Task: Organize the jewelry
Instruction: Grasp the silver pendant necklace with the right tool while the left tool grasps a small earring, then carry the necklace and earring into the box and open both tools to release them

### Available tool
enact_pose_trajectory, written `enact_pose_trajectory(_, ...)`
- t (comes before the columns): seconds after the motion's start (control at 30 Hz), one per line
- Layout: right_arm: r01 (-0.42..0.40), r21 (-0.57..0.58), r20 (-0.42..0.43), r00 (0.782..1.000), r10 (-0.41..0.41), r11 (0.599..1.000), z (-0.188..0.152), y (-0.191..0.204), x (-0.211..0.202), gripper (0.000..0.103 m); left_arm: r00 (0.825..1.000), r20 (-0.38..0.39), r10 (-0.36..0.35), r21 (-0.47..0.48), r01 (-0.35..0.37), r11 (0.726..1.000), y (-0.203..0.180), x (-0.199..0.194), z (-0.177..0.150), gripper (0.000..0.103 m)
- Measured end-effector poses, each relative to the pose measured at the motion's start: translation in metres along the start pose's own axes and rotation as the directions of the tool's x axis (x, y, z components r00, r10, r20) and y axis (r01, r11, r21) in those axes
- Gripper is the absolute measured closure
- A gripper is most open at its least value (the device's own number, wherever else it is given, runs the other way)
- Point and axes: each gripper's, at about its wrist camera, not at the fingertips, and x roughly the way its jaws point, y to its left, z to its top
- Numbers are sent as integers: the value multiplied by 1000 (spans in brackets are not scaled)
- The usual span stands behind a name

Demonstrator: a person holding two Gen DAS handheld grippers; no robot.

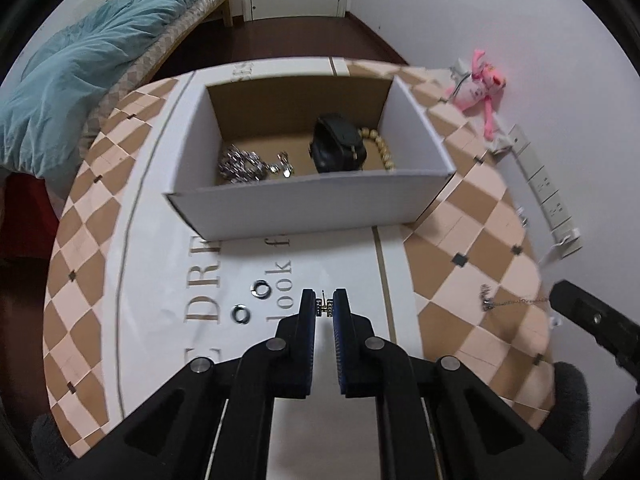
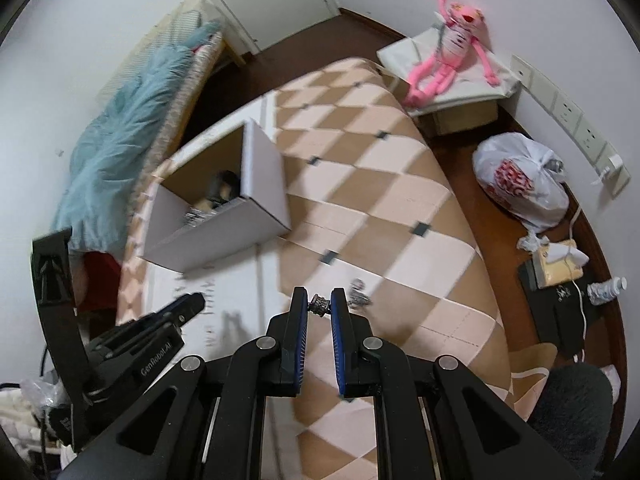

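Item, left gripper (image 1: 324, 307): we pinch a small studded earring (image 1: 325, 307) above the table (image 1: 460, 216), short of the white box (image 1: 304, 208). Item, right gripper (image 2: 319, 305): clamped on a small ring (image 2: 319, 304), pendant necklace (image 1: 504, 302) lying beside. We should carry each piece well over the box rim before letting go.

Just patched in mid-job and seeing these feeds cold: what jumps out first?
Each gripper pinches a small piece of jewelry at its fingertips: the left gripper a small earring, the right gripper a ring-like piece. Ahead on the checkered table stands an open white box holding a silver chain, a black pouch and a bead bracelet. Two rings lie loose before it.
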Motion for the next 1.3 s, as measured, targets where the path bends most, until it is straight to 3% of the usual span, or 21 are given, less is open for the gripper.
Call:
enact_pose_trajectory(0.33,-111,-98,47,992,116,989,42,54,-39,91,996,60,-62,-58,66,996,34,-58,29,97)
enact_pose_trajectory(0.73,-136,-216,90,983,158,967,114,119,-50,91,992,119,-45,-61,53,997,63,-80,91,97)
enact_pose_trajectory(1.03,-73,-231,-10,997,73,970,142,129,15,91,994,-5,-111,-92,111,990,77,-25,124,97)
enact_pose_trajectory(1.3,-10,-207,-123,992,-16,978,143,107,80,91,987,-126,-100,-83,90,992,67,30,149,96)
